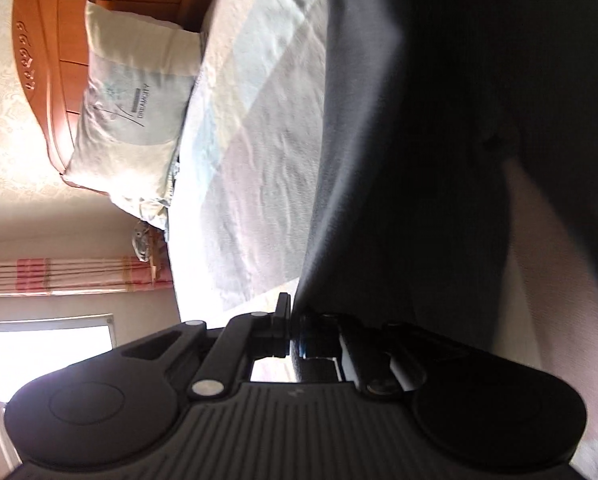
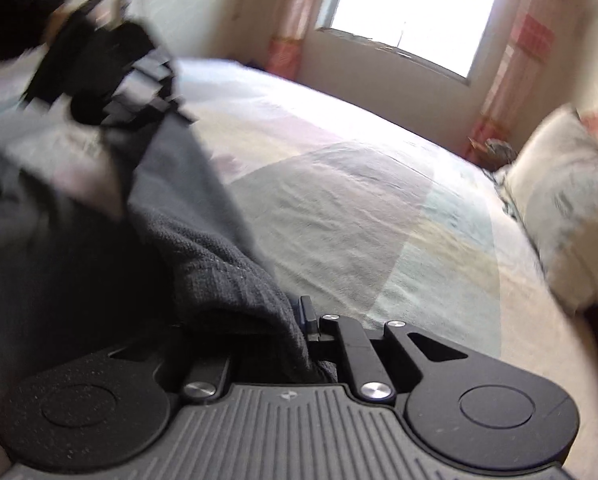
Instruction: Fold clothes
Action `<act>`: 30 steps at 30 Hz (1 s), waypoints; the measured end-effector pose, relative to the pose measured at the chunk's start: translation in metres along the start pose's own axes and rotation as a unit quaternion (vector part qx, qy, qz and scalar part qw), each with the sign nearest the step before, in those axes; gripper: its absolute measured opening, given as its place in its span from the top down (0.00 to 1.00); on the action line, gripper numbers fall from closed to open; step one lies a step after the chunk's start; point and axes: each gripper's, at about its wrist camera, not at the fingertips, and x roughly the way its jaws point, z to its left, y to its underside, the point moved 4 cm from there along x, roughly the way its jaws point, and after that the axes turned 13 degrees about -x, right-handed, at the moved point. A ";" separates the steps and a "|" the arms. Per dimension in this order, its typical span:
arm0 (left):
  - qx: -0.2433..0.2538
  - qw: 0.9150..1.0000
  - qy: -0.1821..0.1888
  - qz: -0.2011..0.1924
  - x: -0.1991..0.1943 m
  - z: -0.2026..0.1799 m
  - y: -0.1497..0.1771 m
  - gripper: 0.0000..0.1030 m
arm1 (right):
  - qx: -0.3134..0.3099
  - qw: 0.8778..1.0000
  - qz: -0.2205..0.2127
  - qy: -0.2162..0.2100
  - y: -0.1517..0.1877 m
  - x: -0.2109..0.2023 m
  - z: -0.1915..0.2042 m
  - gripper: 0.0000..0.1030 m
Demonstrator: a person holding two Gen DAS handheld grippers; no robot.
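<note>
A dark grey knit garment (image 1: 419,160) hangs lifted above the bed, filling the right side of the left wrist view. My left gripper (image 1: 293,320) is shut on its edge, the cloth running up from between the fingers. In the right wrist view the same garment (image 2: 219,272) drapes over the left finger, and my right gripper (image 2: 299,320) is shut on a fold of it. The left gripper's black body (image 2: 99,72) shows blurred at the upper left, at the garment's far top corner. The cloth stretches between the two grippers.
The bed's pastel patchwork cover (image 2: 339,208) lies beneath and beyond the garment. A pale pillow (image 2: 567,208) leans on the wooden headboard (image 1: 59,40) at one end. A bright window (image 2: 411,12) with pink curtains stands past the far side of the bed.
</note>
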 end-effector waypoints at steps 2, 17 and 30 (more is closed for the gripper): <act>-0.007 1.000 -0.001 -0.001 -0.010 0.000 -0.002 0.98 | 0.073 0.997 -0.021 -0.016 0.000 -0.002 -0.019 0.88; -0.027 0.999 0.017 -0.010 -0.011 0.002 -0.015 0.88 | 0.162 0.984 -0.057 -0.056 0.008 -0.011 -0.033 0.87; -0.049 0.998 0.032 -0.028 -0.008 -0.026 -0.016 0.59 | 0.156 0.985 -0.051 -0.052 0.010 -0.012 -0.035 0.87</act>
